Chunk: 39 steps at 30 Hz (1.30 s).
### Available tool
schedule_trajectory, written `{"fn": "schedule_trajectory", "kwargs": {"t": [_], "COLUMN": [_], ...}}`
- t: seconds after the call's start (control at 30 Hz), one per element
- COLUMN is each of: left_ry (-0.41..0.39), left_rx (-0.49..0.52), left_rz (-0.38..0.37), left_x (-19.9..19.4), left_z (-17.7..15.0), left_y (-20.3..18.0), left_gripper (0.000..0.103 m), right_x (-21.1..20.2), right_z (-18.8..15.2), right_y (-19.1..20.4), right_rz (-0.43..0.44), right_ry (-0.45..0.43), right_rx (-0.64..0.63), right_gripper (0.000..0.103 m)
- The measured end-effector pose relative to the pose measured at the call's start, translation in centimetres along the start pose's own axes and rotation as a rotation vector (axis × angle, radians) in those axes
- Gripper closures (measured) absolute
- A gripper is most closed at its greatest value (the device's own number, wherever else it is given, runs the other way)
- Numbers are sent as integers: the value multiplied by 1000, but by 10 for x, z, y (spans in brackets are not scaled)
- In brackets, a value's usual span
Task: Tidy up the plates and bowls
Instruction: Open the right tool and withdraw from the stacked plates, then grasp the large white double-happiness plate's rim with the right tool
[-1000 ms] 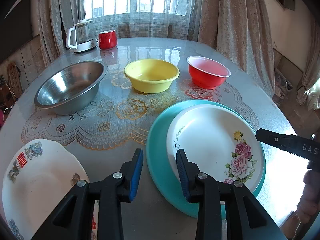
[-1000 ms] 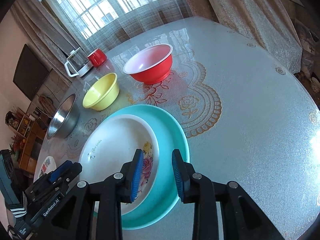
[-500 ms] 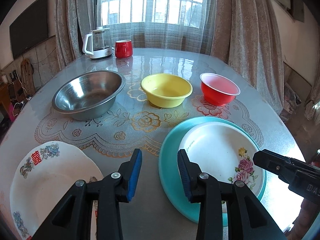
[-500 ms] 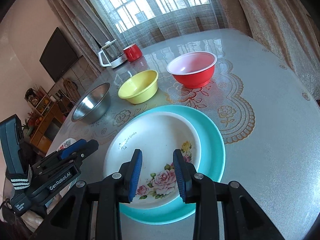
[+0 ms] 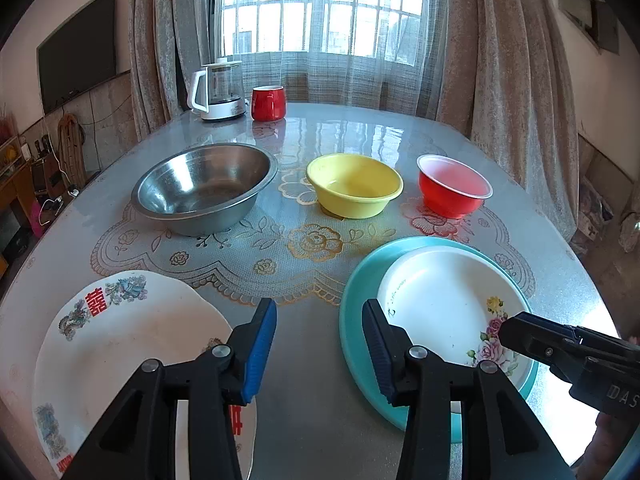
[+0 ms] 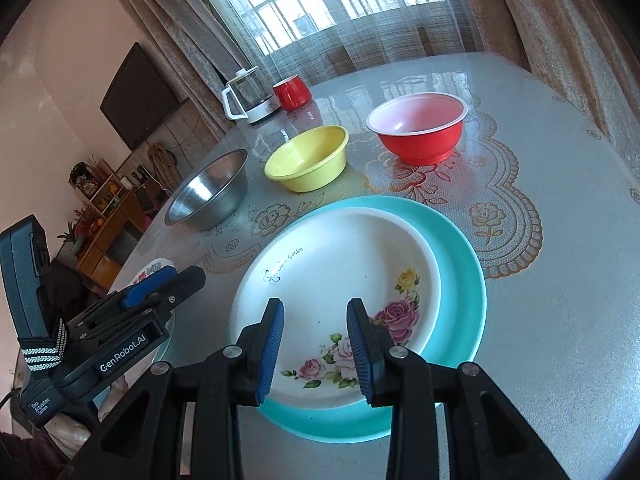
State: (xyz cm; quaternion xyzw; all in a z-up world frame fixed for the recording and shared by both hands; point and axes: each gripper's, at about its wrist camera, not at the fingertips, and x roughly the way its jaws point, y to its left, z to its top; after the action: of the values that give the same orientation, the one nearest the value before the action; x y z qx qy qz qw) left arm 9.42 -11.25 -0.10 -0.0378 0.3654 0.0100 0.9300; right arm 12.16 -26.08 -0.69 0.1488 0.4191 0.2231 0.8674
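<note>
Both claws are drawn back from the plates; the left claw (image 5: 319, 354) has just been opening, nothing between its jaws.

The rose plate (image 6: 340, 296) is stacked on the teal plate (image 6: 460, 280); the crested plate (image 5: 132, 352) and three bowls are left apart on the table (image 5: 312, 420), the right claw (image 6: 315, 350) released, empty.

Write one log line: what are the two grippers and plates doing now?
left hand-held gripper: opening, empty | right hand-held gripper: open, empty | rose plate: on teal plate

Glass kettle (image 5: 218, 90) beside red mug (image 5: 268, 103), far table (image 5: 312, 400) edge; wall TV (image 5: 78, 65).
</note>
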Motion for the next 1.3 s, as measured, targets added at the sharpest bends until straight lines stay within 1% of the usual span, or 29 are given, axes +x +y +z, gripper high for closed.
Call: {"fn": "schedule_trajectory", "kwargs": {"t": [0.13, 0.27, 0.37, 0.47, 0.53, 0.6, 0.7, 0.8, 0.9, 1.0, 1.1, 1.2, 1.27, 1.3], "left_ry": [-20, -26, -24, -37, -41, -53, -76, -64, -57, -16, 14, 27, 32, 43], "left_rx": [-14, -16, -46, -79, -112, -146, -165, -180, -225, -265, -293, -292, -270, -264], "left_rz": [-5, 1, 1, 19, 36, 35, 40, 27, 33, 1, -42, -117, -186, -204], "left_x": [-9, -19, -27, -36, -42, -48, -57, -59, -60, -56, -53, -50, -48, -45], "left_z": [0, -5, -8, -10, -11, -12, -14, -19, -27, -37, -47, -52, -54, -55], "left_y": [16, 37, 61, 88, 108, 129, 158, 186, 218, 245, 262, 269, 270, 270], "left_gripper": [56, 56, 56, 56, 56, 56, 56, 54, 52, 52, 52, 54, 54, 54], "right_x": [2, 12, 25, 39, 47, 54, 69, 82, 89, 94, 99, 104, 105, 106], "right_z": [-1, -2, -5, -9, -13, -15, -18, -24, -28, -31, -35, -38, -40, -41], "right_y": [13, 36, 58, 79, 94, 107, 117, 121, 123, 128, 133, 137, 140, 140], "right_rz": [-8, 6, 27, 54, 72, 96, 148, 152, 161, 157, 146, 142, 146, 148], "right_ry": [3, 14, 36, 63, 80, 91, 124, 144, 151, 150, 153, 147, 135, 124], "right_rx": [-6, -23, -48, -65, -77, -84, -47, 1, 39, 54, 66, 82, 91, 95], "right_gripper": [67, 67, 66, 66, 66, 66, 65, 65, 65, 65, 65, 65, 65, 65]}}
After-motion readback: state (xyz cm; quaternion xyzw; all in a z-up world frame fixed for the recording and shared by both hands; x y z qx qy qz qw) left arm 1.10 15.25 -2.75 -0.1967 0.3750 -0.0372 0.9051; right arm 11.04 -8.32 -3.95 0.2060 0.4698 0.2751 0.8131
